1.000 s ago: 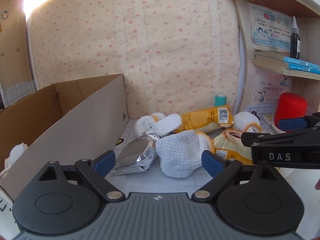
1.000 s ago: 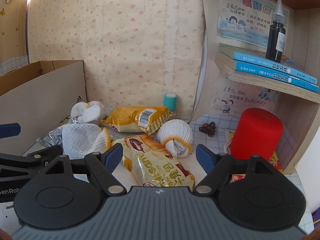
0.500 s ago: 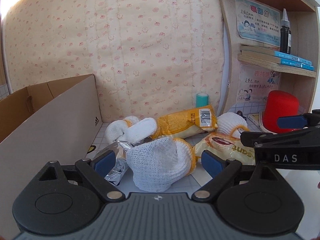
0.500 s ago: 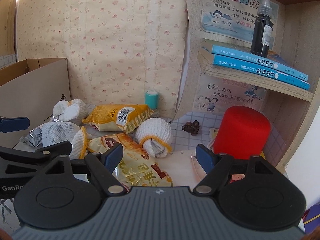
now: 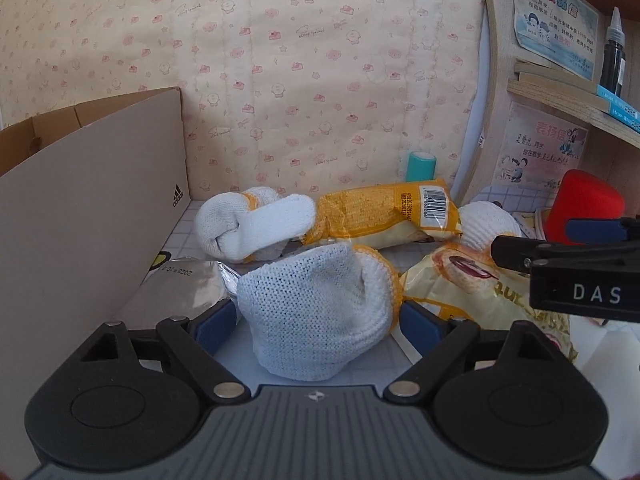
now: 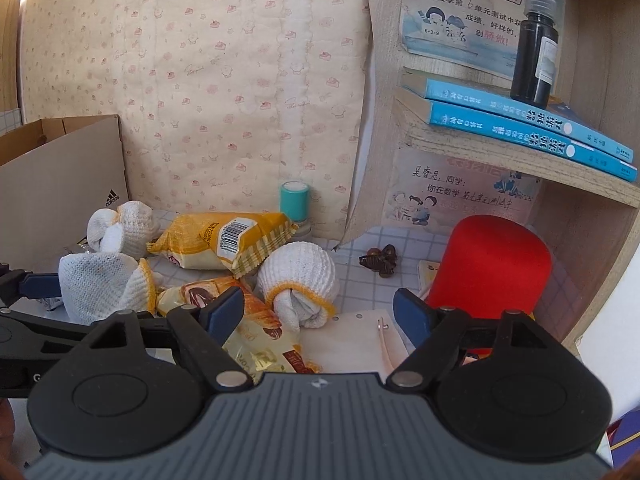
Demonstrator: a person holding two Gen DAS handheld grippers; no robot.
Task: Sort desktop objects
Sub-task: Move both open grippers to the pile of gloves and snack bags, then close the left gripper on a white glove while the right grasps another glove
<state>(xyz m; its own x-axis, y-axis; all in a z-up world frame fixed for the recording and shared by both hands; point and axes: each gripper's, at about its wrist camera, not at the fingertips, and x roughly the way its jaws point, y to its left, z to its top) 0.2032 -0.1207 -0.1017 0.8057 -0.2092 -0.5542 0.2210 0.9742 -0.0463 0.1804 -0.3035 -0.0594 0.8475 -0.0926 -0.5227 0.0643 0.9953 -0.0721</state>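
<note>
My left gripper [image 5: 318, 320]: spread wide, straddling a white glove [image 5: 316, 312], unclamped. My right gripper [image 6: 318, 308]: wide, holding nothing, over a snack bag [image 6: 248, 332]. Beyond: yellow packet [image 5: 384, 216], cardboard box [image 5: 80, 216] left.

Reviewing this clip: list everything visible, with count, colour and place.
Rolled gloves: three, white with yellow cuffs, desk centre.
Snack packets: two, yellow, among gloves.
Foil packet: one, silver, beside box.
Cardboard box: one, brown, left.
Cylinder: one, teal, by wall.
Red cup: one, under shelf.
Books: two, blue, on shelf.
Bottle: one, black, on books.
Left gripper: fingers open around nearest glove.
Right gripper: fingers open.
</note>
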